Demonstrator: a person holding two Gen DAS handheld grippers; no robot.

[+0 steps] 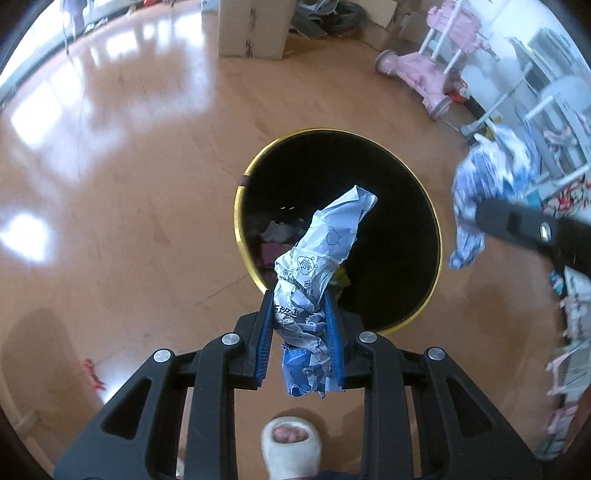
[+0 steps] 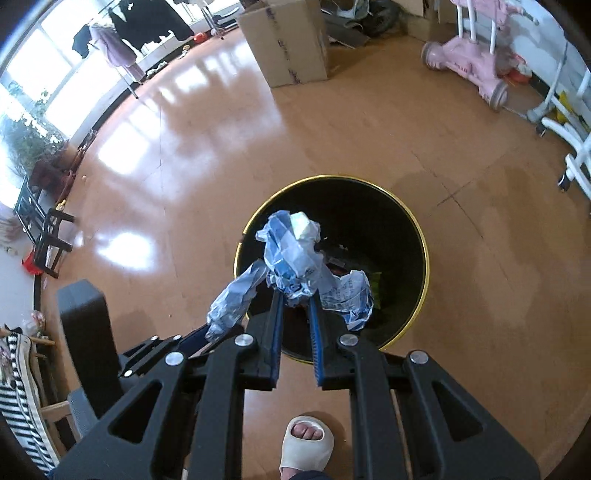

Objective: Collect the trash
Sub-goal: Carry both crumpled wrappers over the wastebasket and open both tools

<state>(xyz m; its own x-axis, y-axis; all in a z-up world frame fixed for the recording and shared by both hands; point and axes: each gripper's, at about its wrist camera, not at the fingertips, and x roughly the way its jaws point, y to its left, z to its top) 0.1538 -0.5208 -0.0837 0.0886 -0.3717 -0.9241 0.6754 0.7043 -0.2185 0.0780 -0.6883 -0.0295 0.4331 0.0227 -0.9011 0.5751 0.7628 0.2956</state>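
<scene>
A black round bin with a gold rim (image 1: 437, 236) (image 2: 424, 251) stands on the wooden floor, with some trash inside. My left gripper (image 1: 300, 299) is shut on a crumpled blue-and-white wrapper (image 1: 317, 258) held over the bin's near edge. My right gripper (image 2: 296, 295) is shut on a crumpled blue-and-white plastic bag (image 2: 291, 251) above the bin's near side. The right gripper with its bag (image 1: 476, 199) shows at the right of the left wrist view. The left gripper's wrapper (image 2: 236, 299) shows at the left in the right wrist view.
A cardboard box (image 1: 255, 29) (image 2: 288, 44) stands beyond the bin. A pink toy car (image 1: 432, 74) (image 2: 476, 66) and white racks (image 2: 569, 122) are at the far right. A black stool (image 2: 44, 232) is at left. A slippered foot (image 2: 306, 443) is near the bin.
</scene>
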